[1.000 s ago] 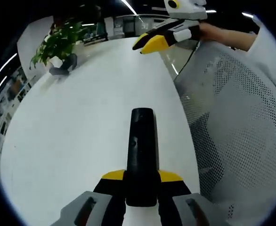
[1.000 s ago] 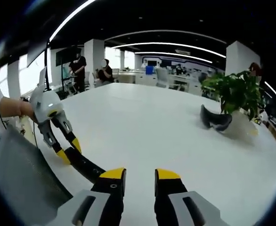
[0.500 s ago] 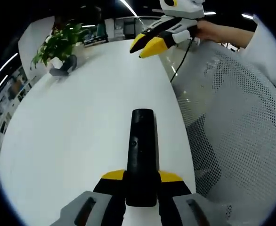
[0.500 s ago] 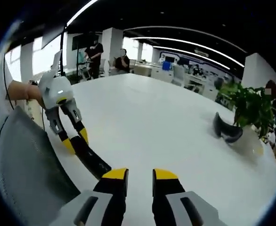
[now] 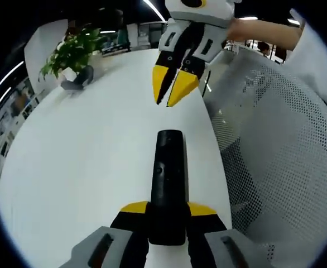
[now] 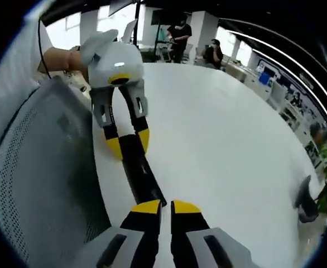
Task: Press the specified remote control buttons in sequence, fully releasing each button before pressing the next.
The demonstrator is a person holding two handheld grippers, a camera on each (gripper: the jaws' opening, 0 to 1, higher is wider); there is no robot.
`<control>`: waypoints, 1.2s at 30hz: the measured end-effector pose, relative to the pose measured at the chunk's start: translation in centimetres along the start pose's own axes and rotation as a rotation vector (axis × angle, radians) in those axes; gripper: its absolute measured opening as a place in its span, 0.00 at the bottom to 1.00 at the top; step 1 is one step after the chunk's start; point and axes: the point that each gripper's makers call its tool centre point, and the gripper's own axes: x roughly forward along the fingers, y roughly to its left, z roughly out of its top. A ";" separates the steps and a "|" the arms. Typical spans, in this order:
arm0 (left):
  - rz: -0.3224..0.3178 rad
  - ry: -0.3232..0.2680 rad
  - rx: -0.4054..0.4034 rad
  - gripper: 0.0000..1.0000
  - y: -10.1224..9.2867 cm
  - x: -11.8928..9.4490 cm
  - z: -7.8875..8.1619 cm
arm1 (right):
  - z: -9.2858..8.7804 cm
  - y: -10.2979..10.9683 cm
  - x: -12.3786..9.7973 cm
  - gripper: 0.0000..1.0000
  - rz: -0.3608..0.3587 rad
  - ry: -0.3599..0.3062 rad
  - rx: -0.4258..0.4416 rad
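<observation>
Black slim plastic remote control (image 5: pixel 167 184) is clamped at its near end between the yellow-tipped jaws of the left gripper (image 5: pixel 167 209), long axis pointing away from the camera over the white glossy tabletop (image 5: pixel 91 156). A small button shows on its top face about midway; I can't read any markings.

In the left gripper view the right gripper (image 5: pixel 171 92) comes in from the far side, yellow tips pointing at the remote's far end, just beyond it and apart from it. Jaws are nearly together, thin gap only, nothing between them.

Right gripper view agrees: own tips (image 6: pixel 166 207) narrow, sitting right at the remote's (image 6: pixel 139 173) end; contact can't be told from here. At the remote's other end the left gripper (image 6: pixel 127 142) has a yellow tip on either side of the black body, held by a person's hand (image 6: pixel 60 56).

White perforated mesh chair back (image 5: pixel 275 145) runs along the right edge of the table. Green leafy potted plant (image 5: pixel 68 50) stands far left on the tabletop, a dark curved object (image 5: pixel 77 78) beside it. People stand in the office background (image 6: pixel 180 33).
</observation>
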 end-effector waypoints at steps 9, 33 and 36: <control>0.006 0.006 -0.012 0.24 0.0 0.1 0.1 | -0.2 0.5 1.5 0.00 0.049 0.043 -0.052; -0.013 0.019 0.015 0.24 0.0 0.1 0.0 | -1.2 1.2 2.6 0.00 0.104 0.172 -0.116; -0.018 0.017 0.022 0.24 0.0 0.0 0.0 | -1.2 1.1 2.8 0.00 0.111 0.220 -0.108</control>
